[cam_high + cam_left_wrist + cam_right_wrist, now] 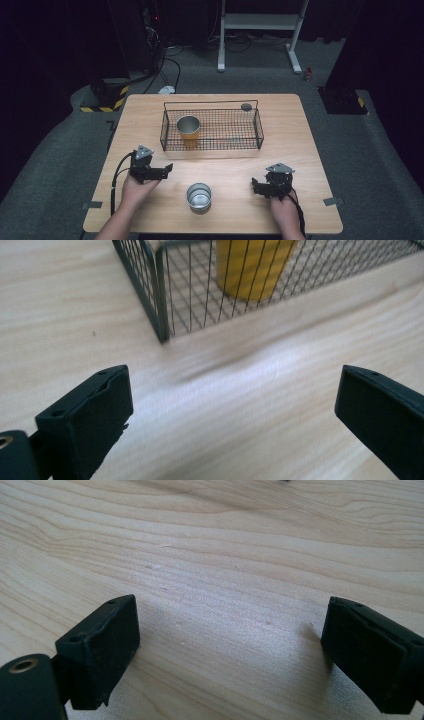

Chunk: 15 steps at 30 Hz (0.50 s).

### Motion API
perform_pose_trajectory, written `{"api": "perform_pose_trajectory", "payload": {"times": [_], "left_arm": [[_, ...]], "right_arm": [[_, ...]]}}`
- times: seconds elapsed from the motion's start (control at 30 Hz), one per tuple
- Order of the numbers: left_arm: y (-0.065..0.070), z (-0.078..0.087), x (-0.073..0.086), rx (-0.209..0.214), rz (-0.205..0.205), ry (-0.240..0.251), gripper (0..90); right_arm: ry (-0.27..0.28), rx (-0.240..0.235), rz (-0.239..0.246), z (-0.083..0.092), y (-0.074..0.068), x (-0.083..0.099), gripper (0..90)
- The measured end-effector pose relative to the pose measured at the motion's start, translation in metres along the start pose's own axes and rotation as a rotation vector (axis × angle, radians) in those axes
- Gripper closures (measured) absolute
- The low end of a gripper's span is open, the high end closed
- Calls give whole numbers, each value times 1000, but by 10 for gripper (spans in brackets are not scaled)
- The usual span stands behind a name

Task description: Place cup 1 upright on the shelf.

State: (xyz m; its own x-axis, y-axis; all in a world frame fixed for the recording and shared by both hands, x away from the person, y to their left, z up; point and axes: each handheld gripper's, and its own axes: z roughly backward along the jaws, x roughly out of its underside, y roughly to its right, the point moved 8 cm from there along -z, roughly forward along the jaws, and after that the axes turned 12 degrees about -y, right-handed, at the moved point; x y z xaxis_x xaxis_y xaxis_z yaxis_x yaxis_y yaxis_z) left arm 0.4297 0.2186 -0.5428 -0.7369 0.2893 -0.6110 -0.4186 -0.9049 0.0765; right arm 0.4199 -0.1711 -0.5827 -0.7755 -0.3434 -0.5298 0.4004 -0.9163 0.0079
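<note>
From above, I see the wooden table [150,107] with a wire basket [212,127] at its far middle and a yellow cup [188,131] already standing upright in the basket's left end. A silver cup [199,196] stands upright on the bare wood near my edge, between my two hands and well apart from the basket. My left gripper [167,168] sits left of that cup and points toward it, holding nothing; my right gripper [255,187] rests at the cup's other side, also holding nothing.

Along the left gripper [232,400], the jaws stand spread with only bare wood between them, and the basket's near corner [161,300] with the yellow cup [250,265] behind the mesh lies ahead.

Along the right gripper [232,640], the jaws are likewise spread over plain wood grain, nothing pinched.

I judge the job about half done: one cup is in, and the silver one has yet to be grasped, lifted and set in the basket.
</note>
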Motion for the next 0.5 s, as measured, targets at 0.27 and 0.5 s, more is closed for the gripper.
{"api": "perform_pose_trajectory", "payload": {"times": [0.27,0.5], "left_arm": [[-6,-3,34,-8,-12,-81,29],[-11,-4,55,-32,-31,-128,33]], "right_arm": [[0,0,0,0,0,0,85],[0,0,0,0,0,0,85]]}}
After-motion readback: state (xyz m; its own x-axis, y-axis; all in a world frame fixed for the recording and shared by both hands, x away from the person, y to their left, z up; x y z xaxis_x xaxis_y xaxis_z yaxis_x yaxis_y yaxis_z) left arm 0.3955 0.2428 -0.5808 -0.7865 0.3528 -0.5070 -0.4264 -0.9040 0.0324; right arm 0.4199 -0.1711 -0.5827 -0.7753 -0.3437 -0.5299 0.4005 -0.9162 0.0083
